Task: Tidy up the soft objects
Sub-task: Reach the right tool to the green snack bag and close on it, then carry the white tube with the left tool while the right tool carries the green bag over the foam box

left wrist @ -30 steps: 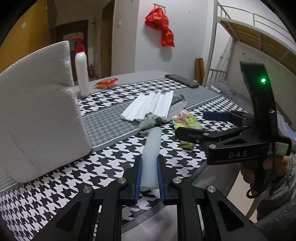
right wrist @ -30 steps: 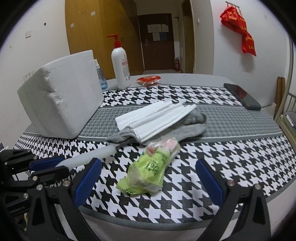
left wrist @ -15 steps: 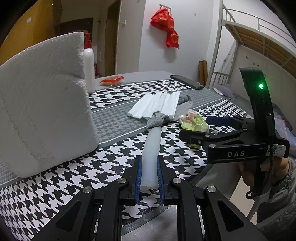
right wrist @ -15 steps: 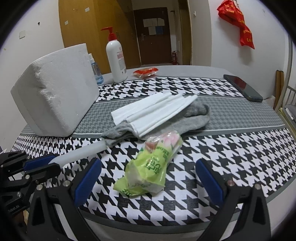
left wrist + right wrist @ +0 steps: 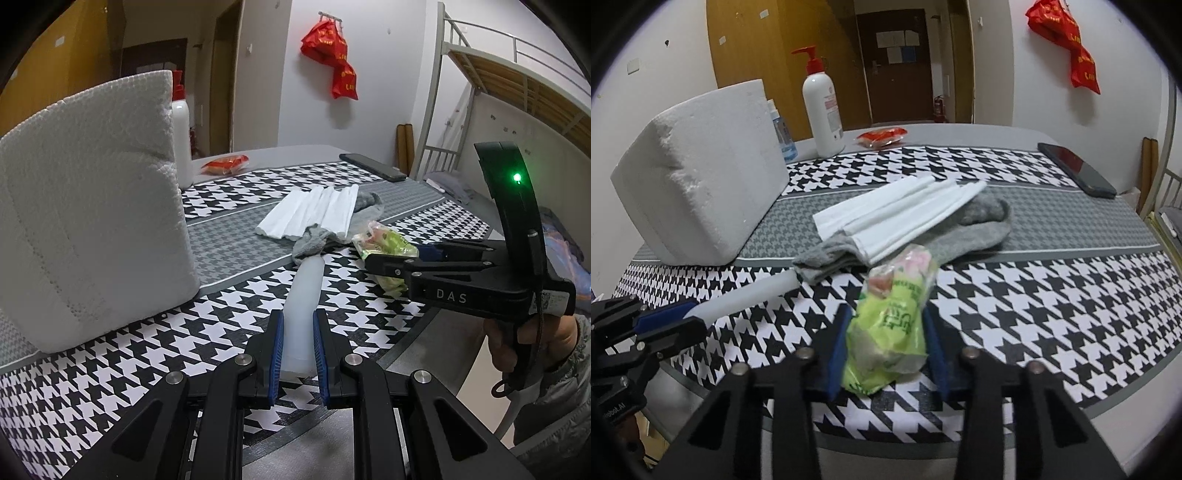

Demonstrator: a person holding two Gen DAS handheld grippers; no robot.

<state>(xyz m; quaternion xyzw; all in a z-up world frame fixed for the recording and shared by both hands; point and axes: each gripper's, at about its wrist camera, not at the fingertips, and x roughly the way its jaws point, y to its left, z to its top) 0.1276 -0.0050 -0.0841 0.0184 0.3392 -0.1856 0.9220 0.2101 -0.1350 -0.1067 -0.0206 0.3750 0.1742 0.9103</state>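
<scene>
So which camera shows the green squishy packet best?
The right wrist view: the green packet sits front and centre between the closing pads of the right hand-held gripper, print facing the lens. In the left wrist view that gripper hides the packet's near end, so only part shows.

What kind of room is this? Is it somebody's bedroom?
Probably a dorm-style bedroom. A metal bunk bed stands by the wall, a red bag hangs from a hook, and a table with a houndstooth cloth holds everyday things like a pump bottle and a phone.
</scene>
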